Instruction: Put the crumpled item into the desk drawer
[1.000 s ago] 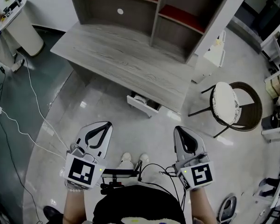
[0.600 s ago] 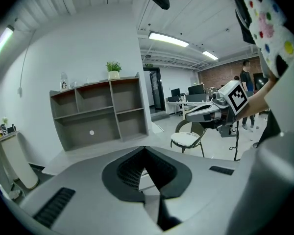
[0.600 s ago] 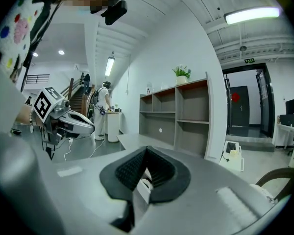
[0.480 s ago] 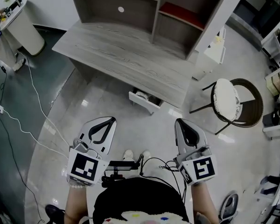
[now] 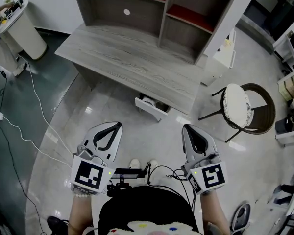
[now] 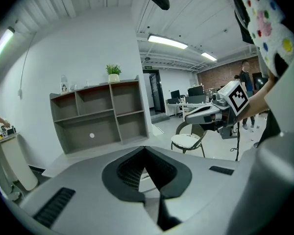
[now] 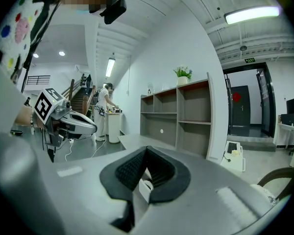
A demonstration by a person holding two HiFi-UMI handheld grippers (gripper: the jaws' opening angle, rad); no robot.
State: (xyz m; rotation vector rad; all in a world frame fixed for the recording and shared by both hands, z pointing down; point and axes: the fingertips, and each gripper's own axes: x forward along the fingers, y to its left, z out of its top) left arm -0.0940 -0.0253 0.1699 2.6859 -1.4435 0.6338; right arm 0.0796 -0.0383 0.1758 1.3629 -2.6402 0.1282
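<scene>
The left gripper (image 5: 116, 127) and right gripper (image 5: 186, 129) are both clenched, with nothing between the jaws. They hang over the floor (image 5: 108, 109), well apart from the desk (image 5: 122, 58). The drawer (image 5: 148, 110) stands open under the desk's front edge, and the crumpled item (image 5: 148, 101) (white) lies inside it.

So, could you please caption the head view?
The left gripper and right gripper, both shut and empty, face a grey desk with its drawer open.

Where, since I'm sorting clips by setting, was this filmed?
Probably an office or lab workspace: a grey wooden desk topped by an open shelf unit, a cushioned chair on a polished floor, and monitors on desks beyond, in the left gripper view.
</scene>
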